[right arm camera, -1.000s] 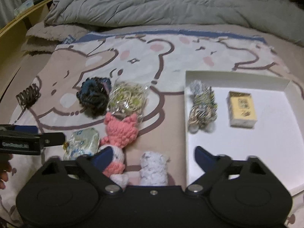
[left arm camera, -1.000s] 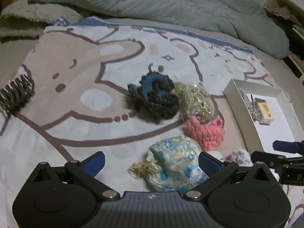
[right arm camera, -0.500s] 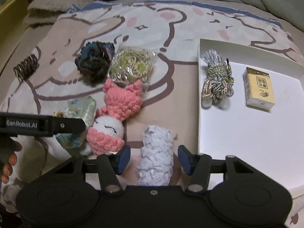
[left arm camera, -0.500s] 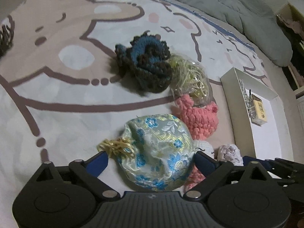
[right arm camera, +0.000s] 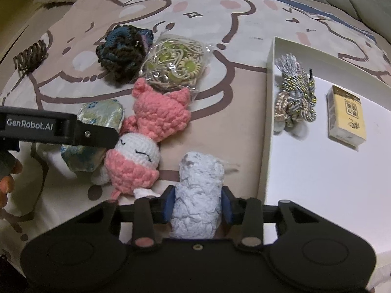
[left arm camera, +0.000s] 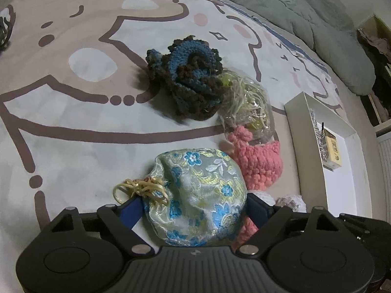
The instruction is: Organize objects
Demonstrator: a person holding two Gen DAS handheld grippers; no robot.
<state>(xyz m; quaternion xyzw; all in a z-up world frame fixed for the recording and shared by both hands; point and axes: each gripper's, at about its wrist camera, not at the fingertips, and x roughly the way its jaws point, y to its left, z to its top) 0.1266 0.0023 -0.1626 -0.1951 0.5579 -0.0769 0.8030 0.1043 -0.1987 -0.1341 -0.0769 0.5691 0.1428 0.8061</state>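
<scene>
A floral brocade pouch (left arm camera: 200, 190) with a gold cord lies on the cartoon-print blanket (left arm camera: 73, 127). My left gripper (left arm camera: 195, 207) is over it, its jaws closing, and both blue pads touch the pouch's sides. Seen from the right wrist view, the pouch (right arm camera: 100, 112) sits partly under that gripper's black finger. A white crinkled bundle (right arm camera: 198, 183) lies left of the white box (right arm camera: 317, 195). My right gripper (right arm camera: 196, 202) is closing, with both pads pressed against the bundle.
A pink and white crochet doll (right arm camera: 158, 112), a blue-brown crochet piece (right arm camera: 124, 48) and a bag of hair ties (right arm camera: 173, 61) lie between the grippers. The box holds a cord bundle (right arm camera: 293, 97) and a yellow carton (right arm camera: 347, 117). A spiral clip (right arm camera: 30, 55) lies far left; a grey duvet (left arm camera: 293, 7) lies behind.
Both grippers came down and tilted toward the blanket. The left jaws narrowed around the pouch. The right jaws closed from wide apart onto the white bundle.
</scene>
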